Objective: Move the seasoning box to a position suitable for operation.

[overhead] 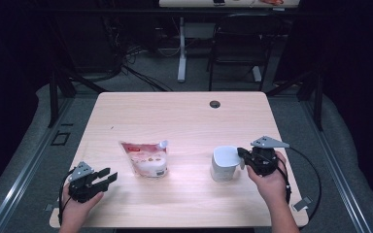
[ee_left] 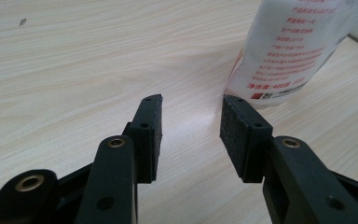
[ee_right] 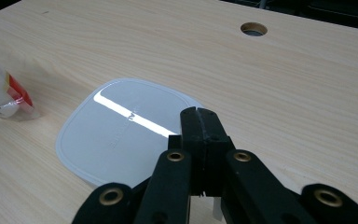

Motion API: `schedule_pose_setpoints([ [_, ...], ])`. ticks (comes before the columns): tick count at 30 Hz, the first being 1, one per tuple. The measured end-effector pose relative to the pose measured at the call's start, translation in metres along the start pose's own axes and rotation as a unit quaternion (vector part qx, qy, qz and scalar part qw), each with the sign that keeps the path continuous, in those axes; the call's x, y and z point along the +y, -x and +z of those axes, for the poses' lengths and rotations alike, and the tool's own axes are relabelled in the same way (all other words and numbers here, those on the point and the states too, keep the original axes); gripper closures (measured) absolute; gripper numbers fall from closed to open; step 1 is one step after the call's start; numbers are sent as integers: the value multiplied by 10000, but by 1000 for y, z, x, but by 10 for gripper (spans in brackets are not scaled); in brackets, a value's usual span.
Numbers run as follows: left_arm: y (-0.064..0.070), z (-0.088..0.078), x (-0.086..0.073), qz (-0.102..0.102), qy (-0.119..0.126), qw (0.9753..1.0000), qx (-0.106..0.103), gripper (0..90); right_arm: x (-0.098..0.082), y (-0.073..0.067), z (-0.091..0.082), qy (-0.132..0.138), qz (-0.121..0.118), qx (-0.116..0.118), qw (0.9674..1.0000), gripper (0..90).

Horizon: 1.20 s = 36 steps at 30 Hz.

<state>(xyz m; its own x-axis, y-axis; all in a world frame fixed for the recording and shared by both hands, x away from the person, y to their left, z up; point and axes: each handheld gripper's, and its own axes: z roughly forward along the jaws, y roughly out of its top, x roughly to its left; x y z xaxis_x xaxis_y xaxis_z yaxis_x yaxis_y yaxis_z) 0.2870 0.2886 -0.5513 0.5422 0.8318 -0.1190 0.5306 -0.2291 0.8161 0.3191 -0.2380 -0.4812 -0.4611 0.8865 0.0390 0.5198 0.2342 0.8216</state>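
The right gripper (overhead: 243,156) is sitting with its jaws pressed together at the near right rim of the white tub (overhead: 223,164), apparently pinching a tab or handle there (the contact itself is hidden), while the left gripper (overhead: 108,176) is resting half open and empty. The pouch (overhead: 146,158) is standing on the surface (overhead: 184,111) just ahead and right of the left gripper, its long axis upright. The right gripper view is showing the tub's glossy lid (ee_right: 121,133); the left gripper view is showing the pouch's red print (ee_left: 292,44).
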Motion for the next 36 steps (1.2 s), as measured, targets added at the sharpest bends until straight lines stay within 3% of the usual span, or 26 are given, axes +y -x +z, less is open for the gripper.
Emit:
schedule_pose_setpoints([
  [36,0,0,0,15,-23,10000,-11,589,-2,6,-1,37,187,96,9998,900],
])
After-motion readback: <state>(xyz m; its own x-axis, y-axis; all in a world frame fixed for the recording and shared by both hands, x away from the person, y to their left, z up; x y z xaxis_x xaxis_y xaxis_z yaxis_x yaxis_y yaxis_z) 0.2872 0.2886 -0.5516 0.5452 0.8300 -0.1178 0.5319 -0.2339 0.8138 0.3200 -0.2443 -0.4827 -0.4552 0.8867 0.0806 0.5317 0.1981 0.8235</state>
